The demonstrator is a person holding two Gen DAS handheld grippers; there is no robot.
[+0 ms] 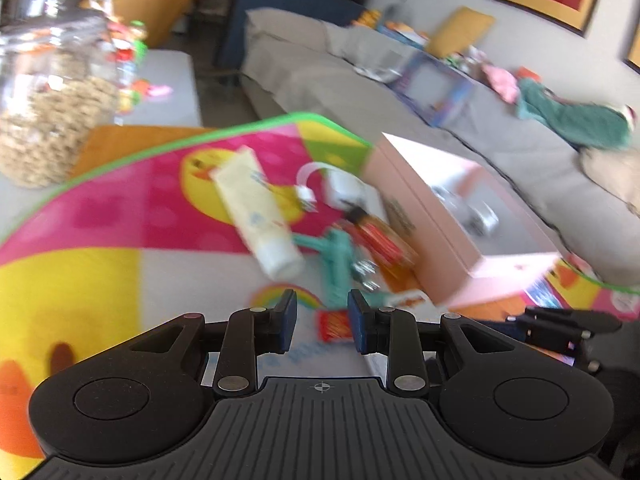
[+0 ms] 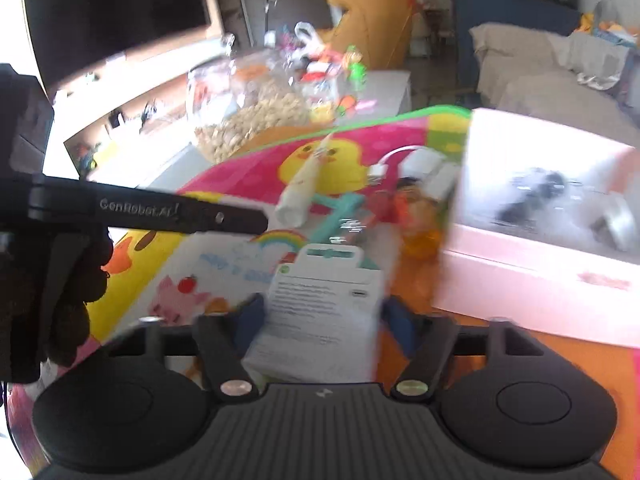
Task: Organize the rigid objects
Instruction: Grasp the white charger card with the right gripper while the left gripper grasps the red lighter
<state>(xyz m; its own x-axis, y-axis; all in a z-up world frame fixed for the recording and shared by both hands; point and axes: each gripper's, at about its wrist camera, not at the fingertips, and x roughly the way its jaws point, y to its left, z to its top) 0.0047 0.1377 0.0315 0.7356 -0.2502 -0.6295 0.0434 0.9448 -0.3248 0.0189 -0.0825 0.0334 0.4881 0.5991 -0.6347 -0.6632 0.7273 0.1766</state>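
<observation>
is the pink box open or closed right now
Open. The pink box has no lid on top, and both wrist views look straight down onto blurred dark and silver items inside.

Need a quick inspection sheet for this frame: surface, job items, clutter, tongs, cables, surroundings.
Surface: colourful play mat with duck print, laid over a grey table.
Job's things: pink box, open, a blurred metallic item inside; white packet between the right tongs; cream tube, teal tool and orange-red item lying on the mat beside the box.
Clutter: glass jar of nuts and small toys at the mat's far edge.
Grippers: left tongs open and empty above the mat; right tongs closed on the packet.
Cables: white charger with short cable on the mat.
Surroundings: grey sofa with clothes, framed pictures, dark TV.
</observation>
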